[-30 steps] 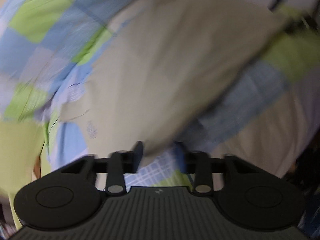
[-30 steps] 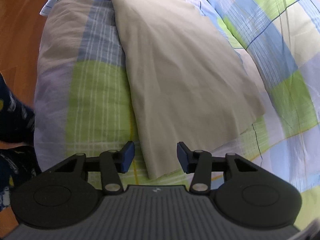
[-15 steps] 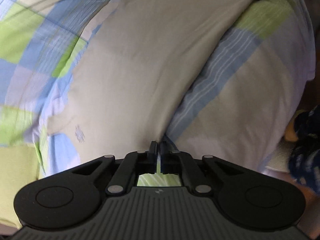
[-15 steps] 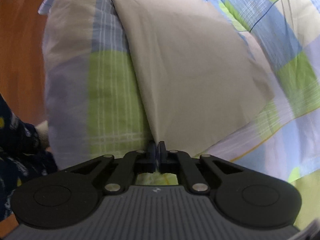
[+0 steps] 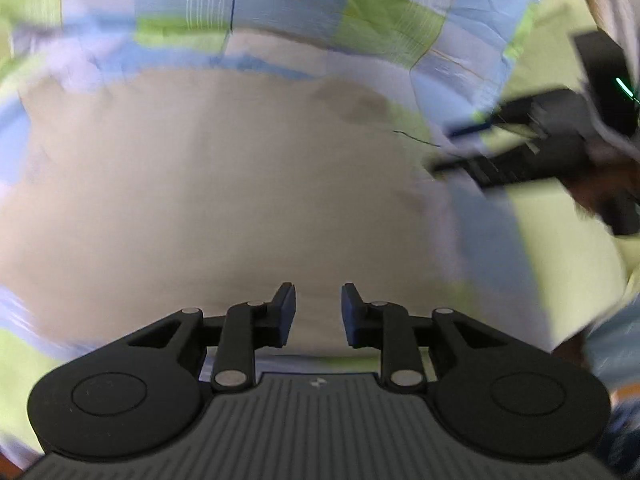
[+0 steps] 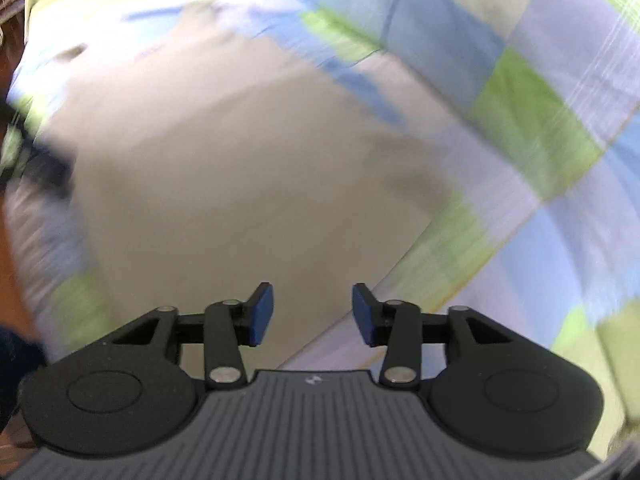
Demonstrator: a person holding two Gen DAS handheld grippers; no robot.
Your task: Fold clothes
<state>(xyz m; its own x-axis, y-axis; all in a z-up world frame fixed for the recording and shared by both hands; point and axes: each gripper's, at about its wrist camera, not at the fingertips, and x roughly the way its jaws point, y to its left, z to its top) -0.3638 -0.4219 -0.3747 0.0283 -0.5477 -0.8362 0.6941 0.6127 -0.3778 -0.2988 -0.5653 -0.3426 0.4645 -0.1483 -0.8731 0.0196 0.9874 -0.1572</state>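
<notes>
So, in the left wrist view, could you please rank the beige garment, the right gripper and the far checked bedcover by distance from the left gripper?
1. beige garment, straight below the open left gripper.
2. right gripper, off to the right.
3. checked bedcover, farthest, along the top.

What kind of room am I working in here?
Most likely a bedroom: the beige garment lies on a bed covered with a blue, green and white checked quilt, and a strip of wooden floor shows beside it.
</notes>
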